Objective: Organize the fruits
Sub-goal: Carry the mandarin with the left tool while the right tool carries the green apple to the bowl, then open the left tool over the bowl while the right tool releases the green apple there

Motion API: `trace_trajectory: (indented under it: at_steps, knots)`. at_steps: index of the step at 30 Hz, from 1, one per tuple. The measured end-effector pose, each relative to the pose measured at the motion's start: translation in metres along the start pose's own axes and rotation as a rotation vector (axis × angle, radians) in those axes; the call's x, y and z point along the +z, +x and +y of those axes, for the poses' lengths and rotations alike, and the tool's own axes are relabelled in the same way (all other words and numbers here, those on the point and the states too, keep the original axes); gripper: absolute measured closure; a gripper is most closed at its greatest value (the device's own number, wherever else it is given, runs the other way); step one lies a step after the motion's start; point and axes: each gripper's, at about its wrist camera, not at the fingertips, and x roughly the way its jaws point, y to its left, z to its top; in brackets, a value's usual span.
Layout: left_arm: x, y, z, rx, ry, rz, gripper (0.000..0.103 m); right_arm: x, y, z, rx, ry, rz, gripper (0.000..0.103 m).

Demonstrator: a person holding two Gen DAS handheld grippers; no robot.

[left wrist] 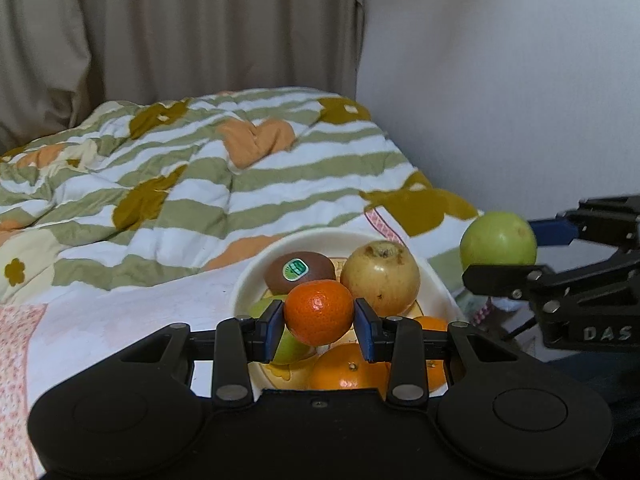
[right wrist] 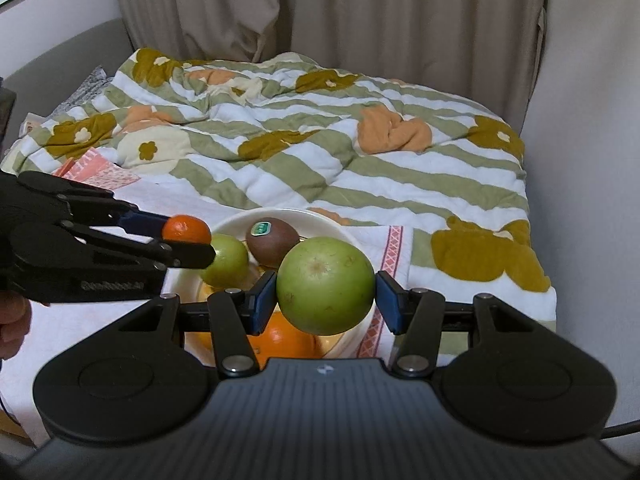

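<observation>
Left gripper (left wrist: 319, 324): low in the left wrist view, over the near side of the bowl; its blue pads (left wrist: 273, 326) are clamped on either side of a mandarin. The same gripper enters the right wrist view from the left edge, level with the bowl's left rim.
Mandarin (left wrist: 319, 312): held clear of the fruit beneath it, bright orange, dimpled skin — above the near part of the bowl.
Bowl (left wrist: 248, 276): cream, round, resting on a pale patterned cloth (left wrist: 120, 320) spread on the bed.
Fruit in the bowl: a brown kiwi (left wrist: 299, 267) with a green sticker at the far side; a yellowish apple (left wrist: 380, 276) just right of it, the two touching or nearly so; two oranges (left wrist: 346, 368) at the near side, one partly hidden by the gripper; a small green fruit (right wrist: 225, 261) at the left, partly behind the left finger.
Right gripper (right wrist: 326, 300): low centre in its own view, jaws closed on a green apple, a blue pad (right wrist: 262, 300) against each side. In the left wrist view it reaches in from the right edge.
Green apple (right wrist: 326, 285): lifted, in front of the bowl's right half in the right wrist view; in the left wrist view it hangs to the right of the bowl, beyond its rim.
Quilt (right wrist: 320, 140): green-and-white stripes with ochre and peach flowers, rumpled — it covers the bed behind the bowl.
Curtain (right wrist: 360, 12): beige, hanging in folds behind the bed.
Wall (left wrist: 500, 80): plain white, on the right.
</observation>
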Motion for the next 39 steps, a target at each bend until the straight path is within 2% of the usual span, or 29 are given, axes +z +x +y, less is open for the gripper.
trace_trajectory:
  at_steps: [8, 9, 10, 12, 17, 19, 21, 29, 39]
  knots:
    - [0.003, 0.023, -0.002, -0.019, 0.053, 0.039, 0.061, 0.0, 0.011, -0.009, -0.034, 0.057, 0.023, 0.035]
    - [0.002, 0.022, -0.003, -0.017, 0.06, 0.036, 0.051, 0.001, 0.012, -0.01, -0.039, 0.061, 0.025, 0.035]
    - [0.002, 0.02, -0.003, -0.014, 0.066, 0.029, 0.033, 0.001, 0.013, -0.011, -0.043, 0.066, 0.025, 0.035]
    - [0.0, 0.013, -0.001, -0.001, 0.077, 0.0, 0.02, 0.003, 0.013, -0.011, -0.049, 0.075, 0.023, 0.035]
    - [-0.008, -0.007, 0.014, 0.005, 0.053, -0.017, 0.019, 0.01, 0.018, -0.003, -0.034, 0.07, 0.023, 0.035]
    - [-0.011, -0.014, 0.02, 0.012, 0.027, -0.022, 0.013, 0.014, 0.021, 0.005, -0.02, 0.057, 0.022, 0.035]
    - [-0.015, -0.021, 0.027, 0.022, 0.001, -0.028, 0.012, 0.018, 0.026, 0.013, -0.004, 0.043, 0.026, 0.035]
    - [-0.033, -0.046, 0.05, 0.099, -0.094, -0.033, 0.01, 0.019, 0.058, 0.047, 0.059, -0.026, 0.068, 0.035]
    - [-0.056, -0.07, 0.076, 0.158, -0.176, -0.032, 0.009, 0.011, 0.09, 0.068, 0.028, -0.076, 0.1, 0.034]
